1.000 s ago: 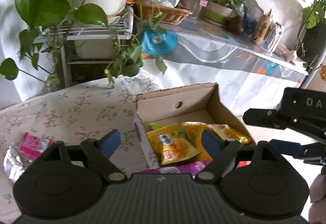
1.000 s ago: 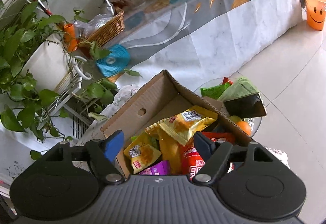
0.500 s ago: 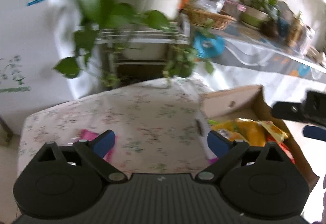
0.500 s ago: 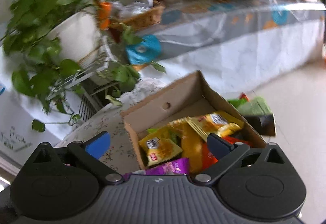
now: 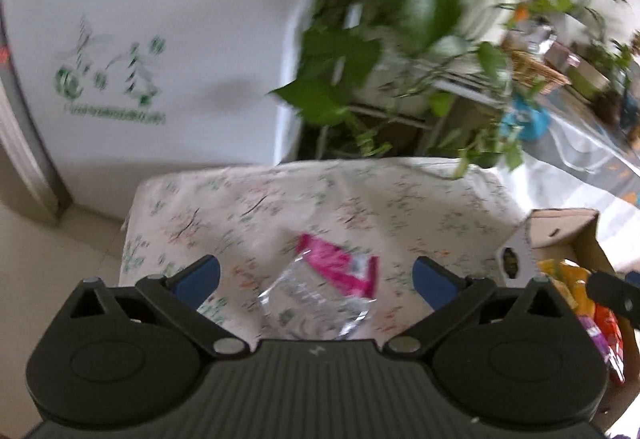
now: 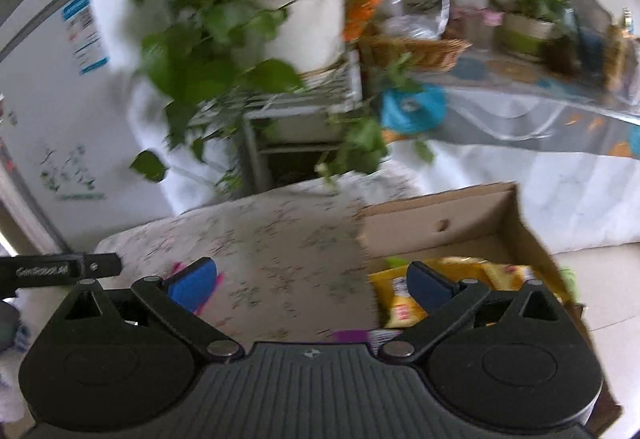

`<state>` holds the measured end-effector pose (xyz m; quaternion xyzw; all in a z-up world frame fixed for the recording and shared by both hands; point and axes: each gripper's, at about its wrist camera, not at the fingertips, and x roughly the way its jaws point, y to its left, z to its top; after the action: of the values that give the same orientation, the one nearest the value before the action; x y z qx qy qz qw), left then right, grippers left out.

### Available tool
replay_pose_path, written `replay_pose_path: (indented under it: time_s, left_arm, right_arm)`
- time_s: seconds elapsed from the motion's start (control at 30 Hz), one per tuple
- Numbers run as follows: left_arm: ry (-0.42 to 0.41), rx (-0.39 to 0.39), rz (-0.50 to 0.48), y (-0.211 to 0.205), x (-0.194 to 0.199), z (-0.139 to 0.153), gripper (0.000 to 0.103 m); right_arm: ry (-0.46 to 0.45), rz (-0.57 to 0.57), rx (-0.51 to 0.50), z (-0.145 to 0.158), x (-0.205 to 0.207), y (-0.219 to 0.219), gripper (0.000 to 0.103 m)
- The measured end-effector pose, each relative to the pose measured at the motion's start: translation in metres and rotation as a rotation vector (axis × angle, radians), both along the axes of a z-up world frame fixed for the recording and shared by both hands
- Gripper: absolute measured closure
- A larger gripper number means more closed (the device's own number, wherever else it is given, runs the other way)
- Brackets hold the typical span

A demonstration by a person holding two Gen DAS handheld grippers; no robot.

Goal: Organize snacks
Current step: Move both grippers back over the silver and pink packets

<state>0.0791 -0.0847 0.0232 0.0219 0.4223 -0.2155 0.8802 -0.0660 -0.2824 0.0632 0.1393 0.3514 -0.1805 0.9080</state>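
Observation:
A clear snack packet with a pink end lies on the floral tablecloth. My left gripper hovers over it, jaws opening; the packet shows between the fingers, untouched by the pads. My right gripper is open over bare cloth, nothing between its fingers. A cardboard box to its right holds yellow snack bags and a purple one. The left view has the box at its right edge. A pink sliver of the packet peeks from behind the right gripper's left finger.
A white fridge stands behind the table on the left. A leafy plant in a white pot sits on a wire rack behind it. A long covered table with a basket and pots runs to the right. Tiled floor surrounds it.
Both views have swung left, away from the box and over the floral cloth. Both pairs of jaws have spread wider. The pink packet has come to the middle of the left view.

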Motion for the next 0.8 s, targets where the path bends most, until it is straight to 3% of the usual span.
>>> replay_pose_path:
  time_s: [0.17, 0.3, 0.53, 0.8]
  left_arm:
    - [0.072, 0.01, -0.009, 0.013, 0.017, -0.027, 0.001]
    - [0.067, 0.038, -0.065, 0.009, 0.017, -0.046, 0.001]
    - [-0.051, 0.142, -0.199, -0.009, 0.009, -0.069, 0.001]
    - [-0.057, 0.163, -0.251, -0.021, 0.011, -0.086, 0.001]
  right_arm:
    - [0.038, 0.016, 0.067, -0.011, 0.018, 0.011, 0.0]
    - [0.051, -0.001, 0.132, -0.021, 0.028, 0.014, 0.0]
    - [0.081, 0.006, 0.152, -0.033, 0.042, 0.028, 0.0]
    - [0.087, -0.002, 0.223, -0.041, 0.053, 0.034, 0.0]
